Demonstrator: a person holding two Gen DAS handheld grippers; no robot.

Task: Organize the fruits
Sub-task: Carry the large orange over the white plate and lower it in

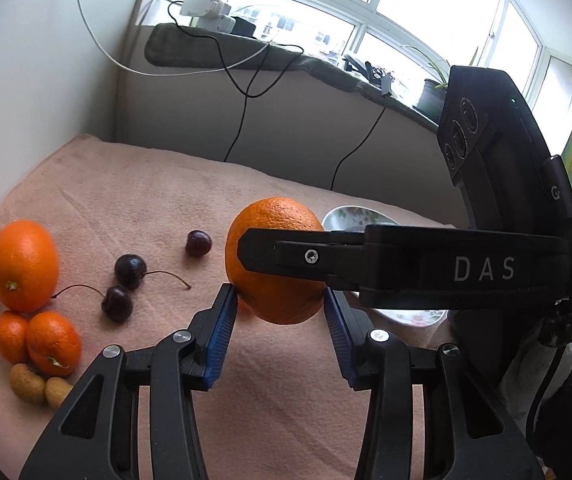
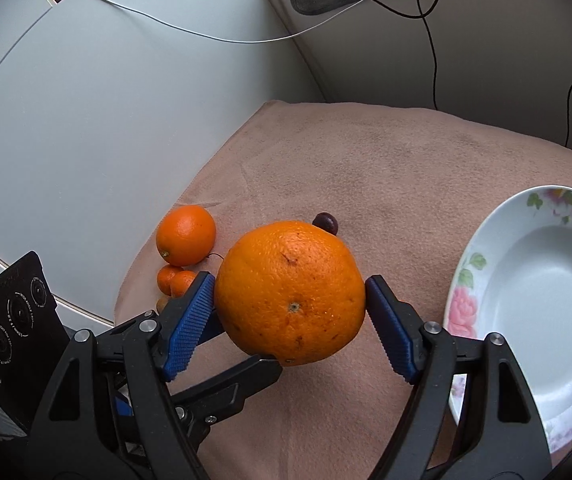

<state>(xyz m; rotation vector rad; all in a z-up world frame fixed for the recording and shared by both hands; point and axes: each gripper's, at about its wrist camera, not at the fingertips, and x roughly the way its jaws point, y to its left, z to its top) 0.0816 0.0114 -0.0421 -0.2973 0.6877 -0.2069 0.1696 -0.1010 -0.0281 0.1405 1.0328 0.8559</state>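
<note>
Room: white wall point(image 2: 86, 120) on one side, a wide window point(image 1: 365, 12) over a ledge with a dark mat point(image 1: 214, 50), cables hanging down from it. The work surface was a bed or table under a pink blanket point(image 2: 365, 168), edge against the wall.

The large orange point(image 2: 291, 292) was off the blanket, between both grippers. Right gripper point(image 2: 290, 312): fingers spread wide, blue pads clamped on the orange's two sides. Left gripper point(image 1: 282, 320): fingers narrower, pads against the orange's lower part; whether they gripped it or only touched, can't tell.

Right view only: floral deep plate point(image 2: 533, 280), empty, near the right edge of the blanket; the left view showed just a sliver of it behind the right gripper's finger.

Left view only: full pile by the wall — second orange point(image 1: 24, 264), two mandarins point(image 1: 40, 340) touching, two small tan fruits point(image 1: 42, 390) below them, three dark cherries point(image 1: 130, 270) on the blanket, two with stems. Right view caught the second orange, mandarins and one cherry.
</note>
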